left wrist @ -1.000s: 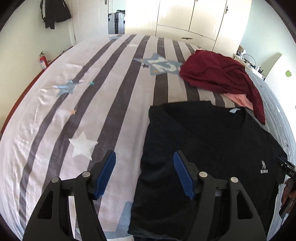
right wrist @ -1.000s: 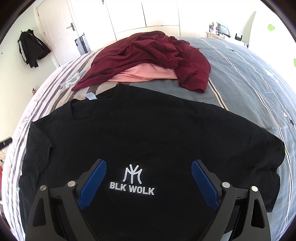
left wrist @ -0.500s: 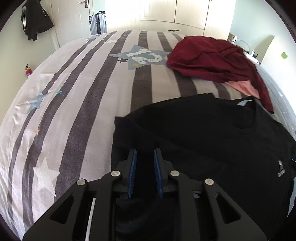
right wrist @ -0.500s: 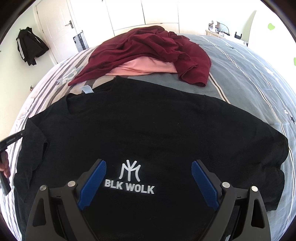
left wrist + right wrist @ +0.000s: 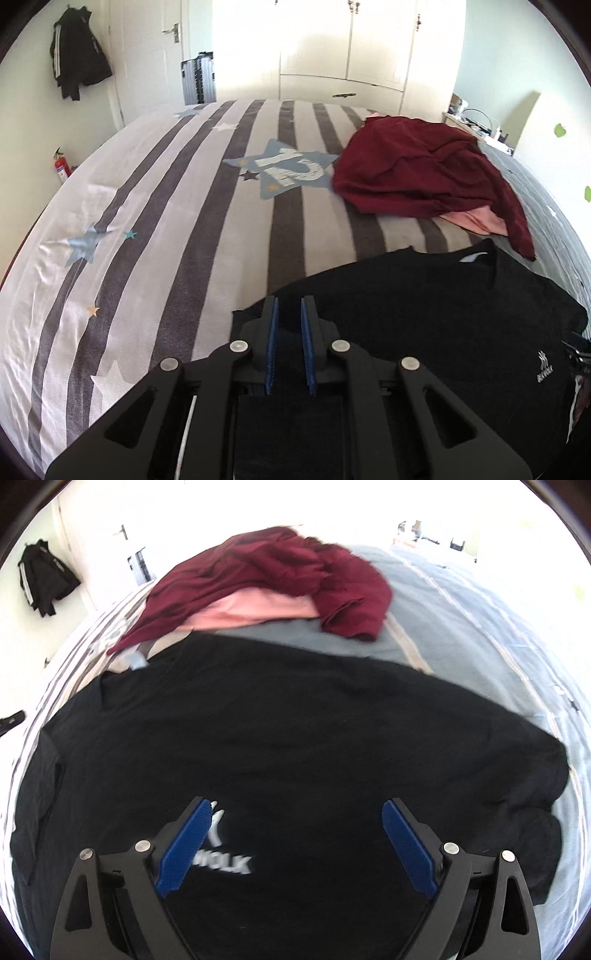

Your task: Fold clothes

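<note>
A black T-shirt (image 5: 295, 738) with a white BLK WOLK logo lies spread on the striped bed (image 5: 184, 206). It also shows in the left wrist view (image 5: 443, 325). My left gripper (image 5: 289, 314) is shut on the shirt's left sleeve edge, with black cloth between its blue pads. My right gripper (image 5: 297, 812) is open and empty, hovering low over the shirt's chest by the logo. The view there is blurred.
A pile of dark red clothing (image 5: 424, 170) over a pink garment (image 5: 476, 221) lies beyond the shirt's collar, also in the right wrist view (image 5: 280, 576). A black jacket (image 5: 77, 70) hangs on the wall. Wardrobe doors (image 5: 351, 48) stand behind the bed.
My left gripper shut on the shirt's sleeve edge and has lifted it slightly. My right gripper moved forward and lower over the chest, still open.
</note>
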`<state>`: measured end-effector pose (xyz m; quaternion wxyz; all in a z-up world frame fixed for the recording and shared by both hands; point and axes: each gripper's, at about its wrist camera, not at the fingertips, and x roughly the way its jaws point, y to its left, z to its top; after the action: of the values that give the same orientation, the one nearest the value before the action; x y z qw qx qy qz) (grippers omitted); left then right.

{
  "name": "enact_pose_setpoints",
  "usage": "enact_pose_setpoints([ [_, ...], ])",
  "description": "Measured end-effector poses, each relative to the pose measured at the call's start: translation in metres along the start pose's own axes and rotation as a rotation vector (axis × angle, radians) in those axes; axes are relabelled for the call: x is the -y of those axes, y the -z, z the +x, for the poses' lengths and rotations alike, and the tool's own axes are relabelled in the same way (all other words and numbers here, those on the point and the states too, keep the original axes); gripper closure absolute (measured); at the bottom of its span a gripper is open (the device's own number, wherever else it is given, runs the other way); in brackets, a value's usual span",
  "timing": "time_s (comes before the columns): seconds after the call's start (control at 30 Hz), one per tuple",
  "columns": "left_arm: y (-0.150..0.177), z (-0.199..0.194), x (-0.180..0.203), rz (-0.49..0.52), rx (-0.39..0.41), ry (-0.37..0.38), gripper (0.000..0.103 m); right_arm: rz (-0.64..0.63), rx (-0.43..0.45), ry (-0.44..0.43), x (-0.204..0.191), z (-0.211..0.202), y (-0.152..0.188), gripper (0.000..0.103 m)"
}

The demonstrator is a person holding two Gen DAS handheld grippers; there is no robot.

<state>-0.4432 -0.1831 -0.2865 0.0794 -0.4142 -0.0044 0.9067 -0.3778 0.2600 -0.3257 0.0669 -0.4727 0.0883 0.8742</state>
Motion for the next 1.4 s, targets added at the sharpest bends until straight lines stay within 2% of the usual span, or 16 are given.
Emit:
enact_pose_setpoints([
  [0.13, 0.015, -0.033, 0.032, -0.004, 0.011, 0.082, 0.091, 0.039, 0.028, 0.041, 0.038, -0.012, -0.006, 0.011],
  [0.23, 0.030, -0.048, 0.051, -0.012, 0.007, 0.108, 0.089, 0.067, 0.047, 0.079, 0.076, -0.021, -0.009, 0.011],
  [0.37, 0.048, -0.054, 0.055, -0.027, -0.007, 0.080, 0.084, 0.099, 0.047, 0.137, 0.134, -0.022, -0.017, 0.011],
  [0.43, 0.053, -0.050, 0.053, -0.032, -0.016, 0.032, 0.082, 0.089, 0.040, 0.162, 0.158, -0.019, -0.022, 0.011],
  [0.57, 0.057, -0.044, 0.054, -0.029, -0.019, 0.003, 0.077, 0.068, 0.021, 0.195, 0.193, -0.007, -0.028, 0.011],
  [0.63, 0.058, -0.043, 0.058, -0.025, -0.021, -0.002, 0.072, 0.083, 0.008, 0.188, 0.208, 0.000, -0.030, 0.011],
  [0.8, 0.060, -0.043, 0.070, -0.015, -0.030, 0.001, 0.071, 0.096, -0.027, 0.127, 0.231, 0.015, -0.022, 0.011],
  [0.87, 0.060, -0.045, 0.071, -0.012, -0.030, -0.002, 0.071, 0.070, -0.015, 0.124, 0.231, 0.018, -0.019, 0.014],
  [0.9, 0.060, -0.045, 0.070, -0.011, -0.030, -0.006, 0.071, 0.074, -0.010, 0.109, 0.231, 0.017, -0.019, 0.019],
  [0.93, 0.060, -0.046, 0.069, -0.011, -0.030, -0.009, 0.071, 0.078, -0.005, 0.094, 0.231, 0.017, -0.020, 0.039],
  [0.97, 0.060, -0.046, 0.068, -0.011, -0.030, -0.013, 0.071, 0.085, -0.001, 0.089, 0.230, 0.014, -0.022, 0.065],
  [1.0, 0.061, -0.047, 0.065, -0.017, -0.030, -0.016, 0.071, 0.090, 0.003, 0.095, 0.228, 0.009, -0.024, 0.077],
  [1.03, 0.061, -0.048, 0.061, -0.024, -0.031, -0.019, 0.071, 0.094, 0.006, 0.101, 0.226, 0.004, -0.026, 0.095],
  [1.1, 0.061, -0.051, 0.052, -0.043, -0.030, -0.023, 0.071, 0.083, 0.015, 0.093, 0.215, -0.006, -0.031, 0.095],
  [1.23, 0.058, -0.062, 0.033, -0.062, -0.018, -0.025, 0.071, -0.001, 0.041, 0.068, 0.165, -0.033, -0.043, 0.096],
  [1.4, 0.052, -0.079, 0.006, -0.059, 0.003, -0.021, 0.071, -0.071, 0.064, -0.050, 0.060, -0.057, -0.065, 0.096],
])
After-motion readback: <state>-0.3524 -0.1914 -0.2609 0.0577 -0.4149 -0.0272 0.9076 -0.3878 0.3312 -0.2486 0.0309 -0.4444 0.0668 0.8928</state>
